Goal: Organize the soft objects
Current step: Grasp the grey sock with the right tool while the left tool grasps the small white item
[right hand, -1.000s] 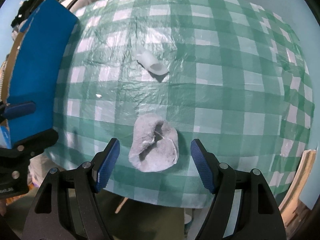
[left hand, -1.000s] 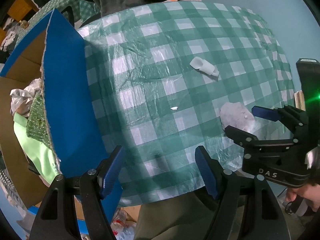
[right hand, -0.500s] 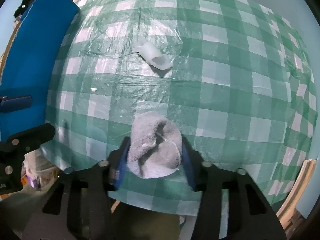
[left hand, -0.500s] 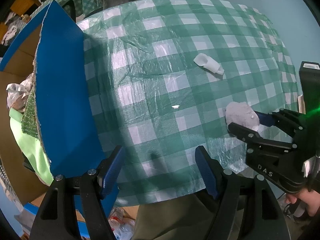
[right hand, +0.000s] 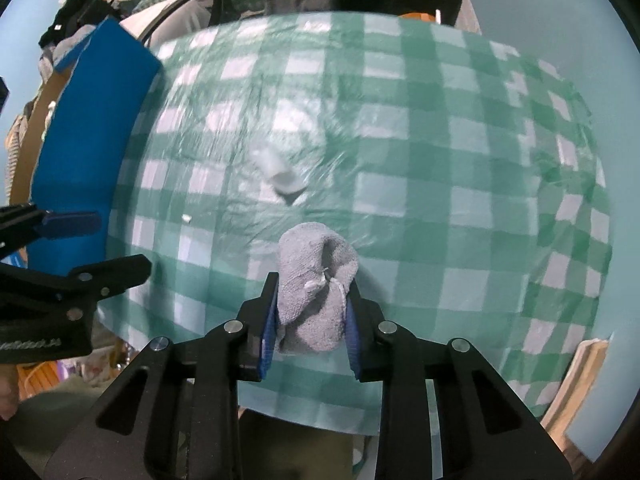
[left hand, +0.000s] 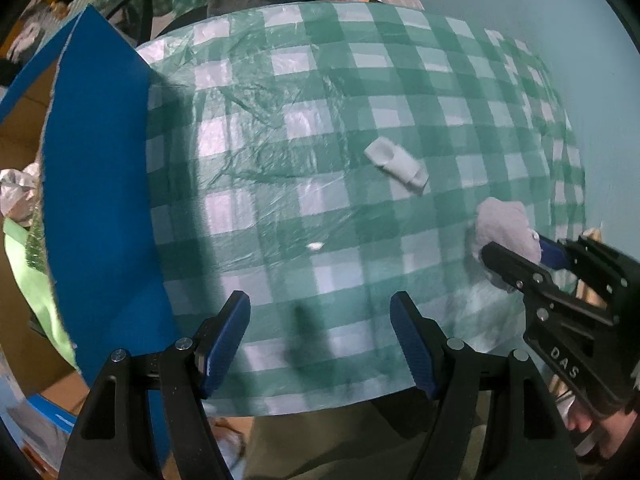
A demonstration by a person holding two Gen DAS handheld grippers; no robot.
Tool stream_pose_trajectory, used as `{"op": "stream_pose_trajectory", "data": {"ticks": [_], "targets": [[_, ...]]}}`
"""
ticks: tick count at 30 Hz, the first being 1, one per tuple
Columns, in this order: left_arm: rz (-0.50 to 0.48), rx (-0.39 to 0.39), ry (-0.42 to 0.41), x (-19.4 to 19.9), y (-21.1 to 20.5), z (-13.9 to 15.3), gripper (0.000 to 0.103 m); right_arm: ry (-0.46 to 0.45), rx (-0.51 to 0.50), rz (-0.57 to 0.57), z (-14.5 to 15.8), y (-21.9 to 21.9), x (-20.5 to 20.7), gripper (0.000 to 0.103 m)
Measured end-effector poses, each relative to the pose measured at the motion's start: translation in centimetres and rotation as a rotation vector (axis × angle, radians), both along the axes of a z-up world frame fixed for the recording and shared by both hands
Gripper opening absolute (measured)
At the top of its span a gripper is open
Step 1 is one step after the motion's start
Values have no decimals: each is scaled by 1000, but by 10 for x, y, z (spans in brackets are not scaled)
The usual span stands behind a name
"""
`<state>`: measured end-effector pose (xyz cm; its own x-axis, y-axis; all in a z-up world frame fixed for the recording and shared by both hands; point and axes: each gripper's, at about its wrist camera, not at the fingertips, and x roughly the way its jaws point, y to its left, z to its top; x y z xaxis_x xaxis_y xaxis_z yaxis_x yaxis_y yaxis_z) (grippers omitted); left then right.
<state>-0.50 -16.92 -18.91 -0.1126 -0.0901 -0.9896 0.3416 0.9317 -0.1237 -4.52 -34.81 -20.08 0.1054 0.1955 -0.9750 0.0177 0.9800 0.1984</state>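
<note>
While some soft things already lie in the box [left hand: 100,184] at the worktop's [left hand: 320,120] left edge, two are left out: a grey sock [right hand: 316,304] and a small white piece [left hand: 396,162]. Closing, the right claw [right hand: 310,316] pinches the sock between its pads, near the front edge. Wide open and empty, the left claw [left hand: 320,340] hangs beside the box.

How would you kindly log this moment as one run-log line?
right gripper: closing on grey sock | left gripper: open, holding nothing | white item: on checked tablecloth
</note>
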Motion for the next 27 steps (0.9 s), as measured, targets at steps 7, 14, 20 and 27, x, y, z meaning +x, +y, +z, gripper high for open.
{"op": "stream_pose_trajectory", "data": {"ticks": [7, 14, 20, 27], "targets": [[142, -24, 37, 24, -13, -8, 74, -33, -5, -2, 8, -16, 13, 28], [312, -55, 87, 38, -13, -23, 74, -45, 2, 15, 9, -34, 28, 28], [421, -53, 117, 49, -22, -37, 74, -51, 15, 43, 9, -45, 38, 28], [495, -56, 152, 54, -20, -47, 74, -50, 26, 69, 5, -57, 47, 28]]}}
